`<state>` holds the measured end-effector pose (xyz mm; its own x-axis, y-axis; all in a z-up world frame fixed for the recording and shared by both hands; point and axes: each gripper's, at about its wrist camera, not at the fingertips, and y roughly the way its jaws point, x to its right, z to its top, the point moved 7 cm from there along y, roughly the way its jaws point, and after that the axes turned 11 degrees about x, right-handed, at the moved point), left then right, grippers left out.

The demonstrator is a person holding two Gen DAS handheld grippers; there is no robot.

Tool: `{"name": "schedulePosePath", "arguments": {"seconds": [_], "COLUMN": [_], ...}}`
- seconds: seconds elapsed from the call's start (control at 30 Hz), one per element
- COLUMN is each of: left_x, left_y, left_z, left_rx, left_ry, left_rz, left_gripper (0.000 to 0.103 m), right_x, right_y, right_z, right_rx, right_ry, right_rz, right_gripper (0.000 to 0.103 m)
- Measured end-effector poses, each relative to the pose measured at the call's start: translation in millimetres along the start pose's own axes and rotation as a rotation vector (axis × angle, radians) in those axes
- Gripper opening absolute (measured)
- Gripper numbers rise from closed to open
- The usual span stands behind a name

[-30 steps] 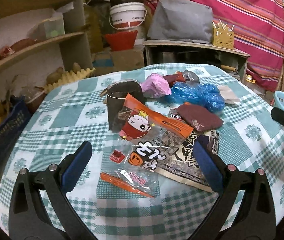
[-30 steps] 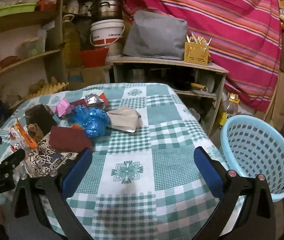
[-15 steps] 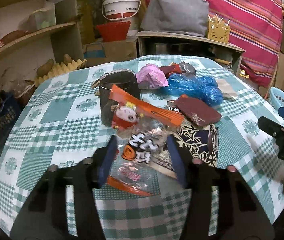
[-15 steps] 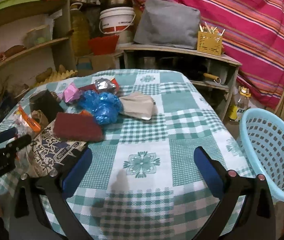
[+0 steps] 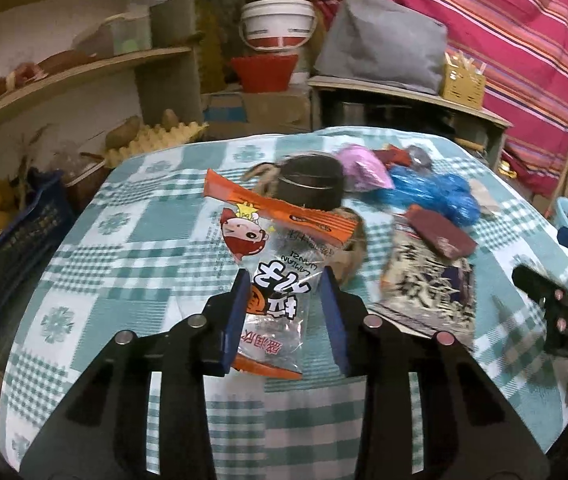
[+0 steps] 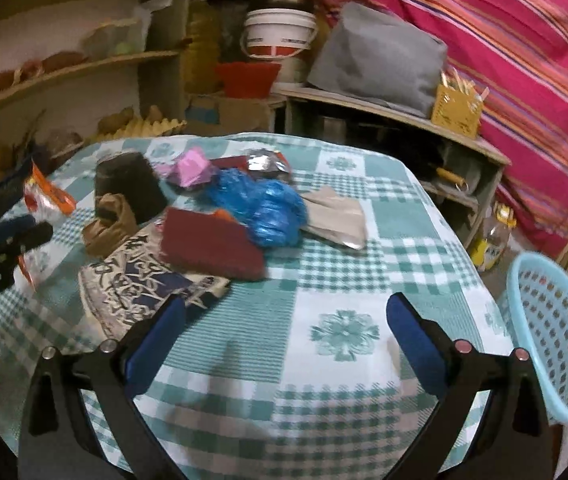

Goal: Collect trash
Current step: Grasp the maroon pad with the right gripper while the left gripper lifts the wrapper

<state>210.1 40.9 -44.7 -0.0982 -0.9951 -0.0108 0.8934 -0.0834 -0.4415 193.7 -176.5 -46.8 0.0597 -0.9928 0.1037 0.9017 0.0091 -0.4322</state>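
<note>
Left wrist view: my left gripper (image 5: 284, 300) has its fingers clamped on the lower half of a clear-and-orange snack wrapper (image 5: 271, 256), lifted off the checked tabletop (image 5: 123, 240). Light, crinkly, slippery film; "LAMIAN WUNSI" legible.

Right wrist view: my right gripper (image 6: 284, 332) fingers spread apart, empty; blue basket (image 6: 556, 332) waits beside the tabletop.

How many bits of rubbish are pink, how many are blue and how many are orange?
Pink: 1, the pink wrapper
Blue: 1, the blue plastic bag
Orange: 1, the orange snack wrapper, held in the left gripper
Total: 3
</note>
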Motion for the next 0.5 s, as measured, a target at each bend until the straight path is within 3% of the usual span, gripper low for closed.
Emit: {"name": "schedulePosePath", "arguments": {"seconds": [0.13,0.4,0.5], "left_x": [-15,-37,-41], "left_y": [-2,-1,0], "left_z": [2,0,0], "left_rx": [0.012,0.008,0.007], "left_ry": [-0.021,-0.063,-0.068], "left_rz": [0.018,0.032,0.034], "left_gripper": [0.034,0.034,0.034], "right_x": [-19,-45,-51], "right_y": [11,34,40], "right_z": [6,6,6], "right_rx": [-0.026,-0.081,-0.094], "right_ry": [-0.05,-0.092,-0.108], "right_rz": [0.01,0.024,0.026], "right_gripper": [0.088,0.081,0.07]}}
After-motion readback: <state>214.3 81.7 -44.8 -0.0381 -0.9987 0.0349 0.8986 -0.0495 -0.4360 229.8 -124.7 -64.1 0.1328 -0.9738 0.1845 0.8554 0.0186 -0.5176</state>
